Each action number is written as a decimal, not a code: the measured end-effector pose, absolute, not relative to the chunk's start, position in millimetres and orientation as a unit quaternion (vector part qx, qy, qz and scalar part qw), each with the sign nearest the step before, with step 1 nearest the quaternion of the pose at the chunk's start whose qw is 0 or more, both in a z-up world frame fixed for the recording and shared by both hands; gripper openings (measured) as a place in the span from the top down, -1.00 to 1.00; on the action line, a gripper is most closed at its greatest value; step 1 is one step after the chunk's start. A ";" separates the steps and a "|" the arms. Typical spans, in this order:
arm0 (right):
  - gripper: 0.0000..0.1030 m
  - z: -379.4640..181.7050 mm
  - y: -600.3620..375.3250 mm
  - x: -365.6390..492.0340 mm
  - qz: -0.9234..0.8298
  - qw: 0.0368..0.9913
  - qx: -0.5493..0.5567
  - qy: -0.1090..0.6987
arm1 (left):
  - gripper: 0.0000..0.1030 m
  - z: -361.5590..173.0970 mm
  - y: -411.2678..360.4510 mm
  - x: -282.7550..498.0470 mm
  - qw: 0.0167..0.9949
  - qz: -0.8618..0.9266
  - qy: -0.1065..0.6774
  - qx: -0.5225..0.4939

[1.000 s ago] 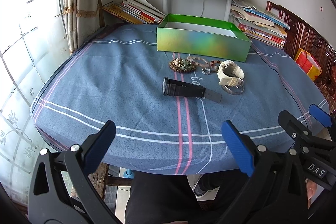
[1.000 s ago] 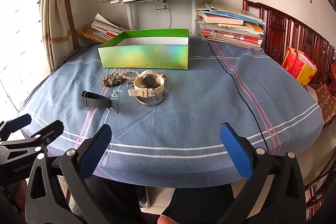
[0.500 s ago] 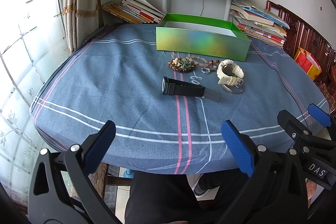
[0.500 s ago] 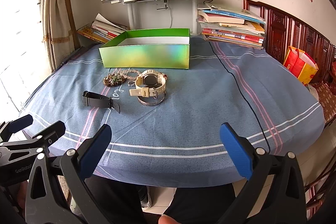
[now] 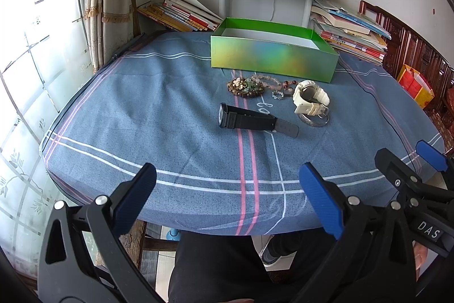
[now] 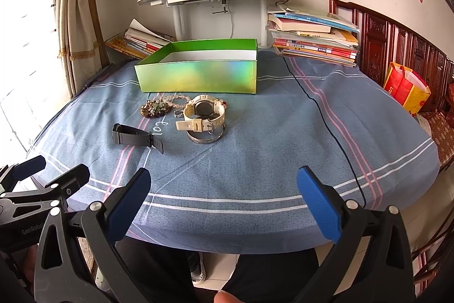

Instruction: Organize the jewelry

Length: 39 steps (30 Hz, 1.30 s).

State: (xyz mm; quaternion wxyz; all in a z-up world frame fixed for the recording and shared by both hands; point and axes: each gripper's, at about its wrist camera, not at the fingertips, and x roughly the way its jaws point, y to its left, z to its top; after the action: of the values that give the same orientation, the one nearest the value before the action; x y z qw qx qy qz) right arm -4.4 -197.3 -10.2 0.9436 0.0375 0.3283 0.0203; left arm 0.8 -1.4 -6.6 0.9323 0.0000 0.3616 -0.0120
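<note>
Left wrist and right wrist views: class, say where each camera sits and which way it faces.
Left wrist: behind the open left tool, facing the green box; dark trousers below.
Right wrist: behind the open right tool, facing the white watch; a fingertip at the bottom edge.
Shared: black watch, blue tablecloth, each other's tool.

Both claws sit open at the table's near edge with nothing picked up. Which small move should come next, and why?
Probably ease the left claw forward toward the black watch: it lies nearest, alone on the cloth, while the green box shows nothing inside yet.
</note>
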 end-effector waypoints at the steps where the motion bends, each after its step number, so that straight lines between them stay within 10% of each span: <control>1: -0.95 -10.1 -197.3 -4.3 0.021 0.943 0.038 0.329 | -0.93 -6.6 -1.5 0.9 0.932 -0.012 0.362 0.000; 39: -0.95 -33.4 -210.0 9.3 0.031 0.937 0.060 0.343 | -0.75 -26.6 15.8 90.6 0.930 -0.008 0.368 0.006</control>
State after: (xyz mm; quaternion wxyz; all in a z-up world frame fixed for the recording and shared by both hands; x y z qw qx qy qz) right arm 9.3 -210.0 -33.4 0.9368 0.0600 0.3433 0.0311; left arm 90.6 15.8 -26.6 0.9297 0.0058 0.3682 -0.0079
